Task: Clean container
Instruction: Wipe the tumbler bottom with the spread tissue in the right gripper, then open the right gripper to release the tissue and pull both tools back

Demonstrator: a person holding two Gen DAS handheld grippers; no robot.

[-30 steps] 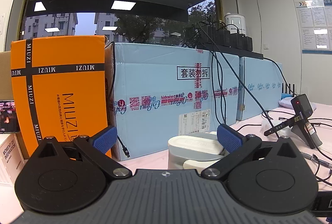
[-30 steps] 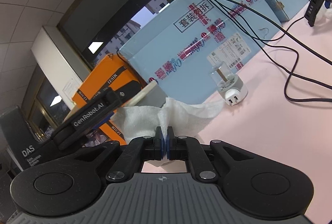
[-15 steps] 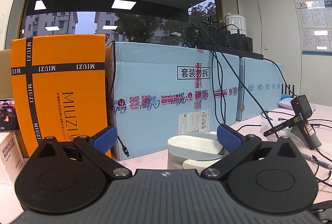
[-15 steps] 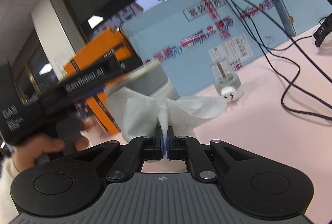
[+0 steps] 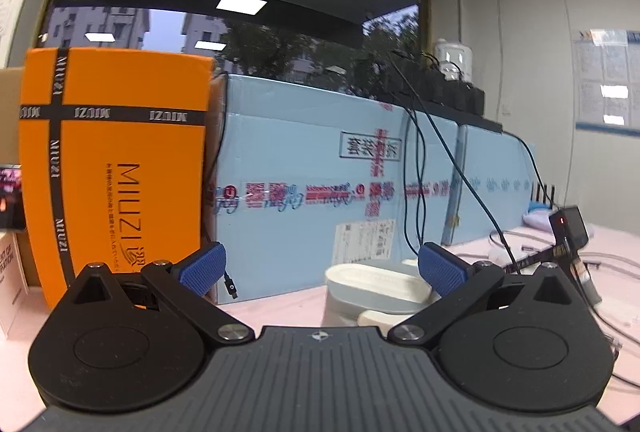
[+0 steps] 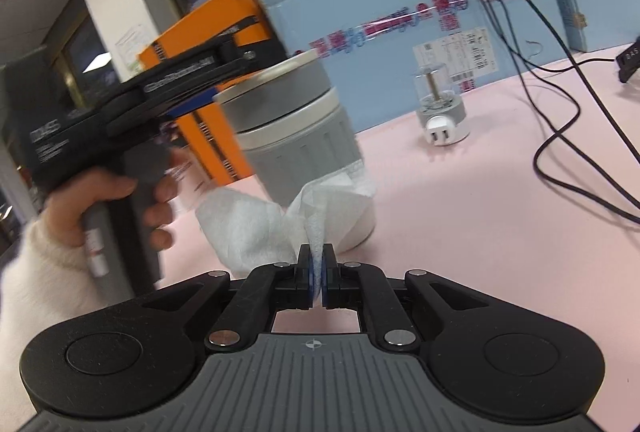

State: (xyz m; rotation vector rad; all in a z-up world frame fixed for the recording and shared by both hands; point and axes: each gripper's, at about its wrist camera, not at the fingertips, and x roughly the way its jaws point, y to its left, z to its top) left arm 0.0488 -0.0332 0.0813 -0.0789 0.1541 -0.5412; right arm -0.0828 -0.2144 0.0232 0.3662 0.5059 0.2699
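A grey ribbed container (image 6: 296,136) with a white band and white base stands on the pink table (image 6: 480,212). My right gripper (image 6: 317,264) is shut on a white wipe (image 6: 256,228), which spreads against the container's lower wall. A hand holds my left gripper (image 6: 192,92) level at the container's upper left, beside its rim. In the left wrist view that left gripper (image 5: 320,266) stands wide open. The container's pale top (image 5: 372,288) lies low between its blue pads, close to the right one. I cannot tell whether a pad touches it.
An orange box (image 5: 116,172) and pale blue cartons (image 5: 312,192) wall off the back of the table. A small glass-domed plug device (image 6: 440,112) stands right of the container. Black cables (image 6: 560,136) trail over the right side. A black handheld unit (image 5: 568,244) rests far right.
The right wrist view has rolled toward level and dipped. The wipe has come down from in front of the container's top to its lower wall. The left view has tilted slightly.
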